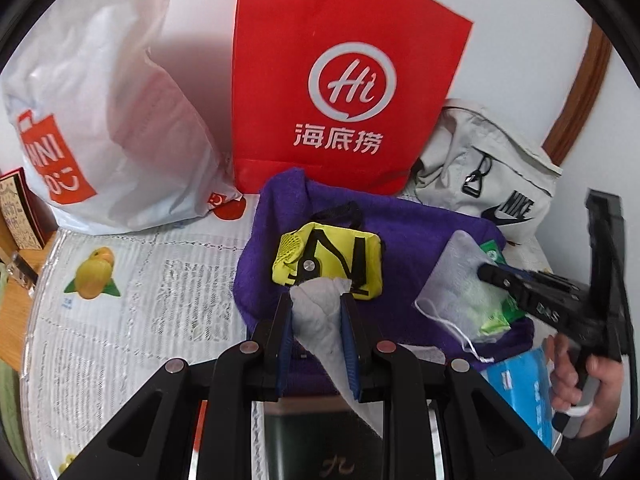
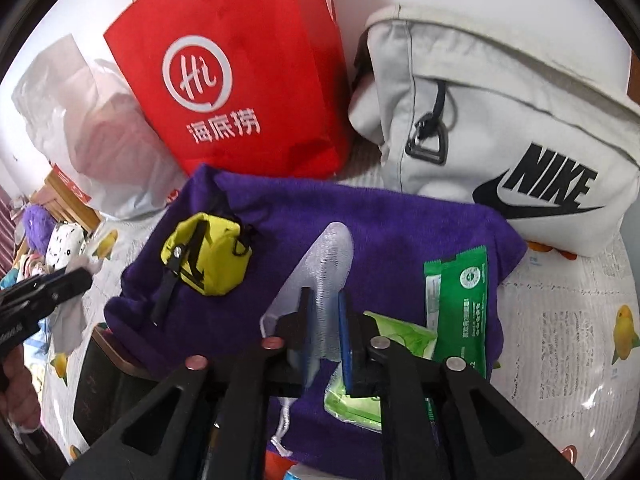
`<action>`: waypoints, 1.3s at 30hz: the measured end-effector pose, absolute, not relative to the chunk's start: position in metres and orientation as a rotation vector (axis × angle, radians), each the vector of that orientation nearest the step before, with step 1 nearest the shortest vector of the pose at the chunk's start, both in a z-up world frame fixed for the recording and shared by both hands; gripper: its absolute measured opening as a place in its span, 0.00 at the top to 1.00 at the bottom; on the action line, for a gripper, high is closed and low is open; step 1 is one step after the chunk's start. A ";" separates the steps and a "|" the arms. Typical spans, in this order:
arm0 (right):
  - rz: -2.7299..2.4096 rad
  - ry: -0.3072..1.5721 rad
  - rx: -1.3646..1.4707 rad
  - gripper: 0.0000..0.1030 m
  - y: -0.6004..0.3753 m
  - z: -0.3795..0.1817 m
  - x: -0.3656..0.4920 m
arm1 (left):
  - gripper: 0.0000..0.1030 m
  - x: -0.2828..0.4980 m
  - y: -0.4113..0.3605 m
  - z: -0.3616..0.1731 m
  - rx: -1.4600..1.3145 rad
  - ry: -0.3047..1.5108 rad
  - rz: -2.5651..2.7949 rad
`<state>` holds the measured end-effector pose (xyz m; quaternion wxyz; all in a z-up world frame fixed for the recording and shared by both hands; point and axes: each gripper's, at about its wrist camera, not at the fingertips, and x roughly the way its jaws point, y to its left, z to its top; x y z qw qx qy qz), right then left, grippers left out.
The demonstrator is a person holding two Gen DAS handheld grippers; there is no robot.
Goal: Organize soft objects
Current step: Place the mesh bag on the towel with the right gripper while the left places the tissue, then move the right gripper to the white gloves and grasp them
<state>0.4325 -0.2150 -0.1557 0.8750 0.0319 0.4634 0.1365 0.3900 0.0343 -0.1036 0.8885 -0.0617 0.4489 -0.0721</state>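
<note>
A purple towel (image 1: 408,232) lies spread on the table with a small yellow pouch (image 1: 332,256) on it. My left gripper (image 1: 316,298) is shut on a crumpled white tissue (image 1: 320,320), just in front of the pouch. At the towel's right side my right gripper (image 2: 324,300) pinches a translucent mesh drawstring bag (image 2: 328,248), which stands up between its pads. A green packet (image 2: 460,304) and a light green wipes pack (image 2: 400,332) lie on the towel beside that gripper. A hand shows behind each gripper.
A red paper bag (image 1: 340,80) and a white plastic shopping bag (image 1: 100,120) stand at the back. A grey Nike bag (image 2: 500,140) lies at the back right. A blue pack (image 1: 524,388) sits near the right hand. The fruit-print table cover (image 1: 140,300) stretches left.
</note>
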 end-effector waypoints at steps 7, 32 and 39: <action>0.277 0.943 0.100 0.48 -0.230 -0.149 0.422 | 0.79 0.411 0.023 -0.127 -0.134 0.986 -0.156; 0.304 0.873 -0.030 0.48 -0.223 -0.127 0.350 | 0.45 0.424 0.013 -0.138 -0.098 1.000 -0.075; 0.422 0.902 0.019 0.47 -0.203 -0.128 0.325 | 0.45 0.373 0.033 -0.103 -0.116 0.911 -0.109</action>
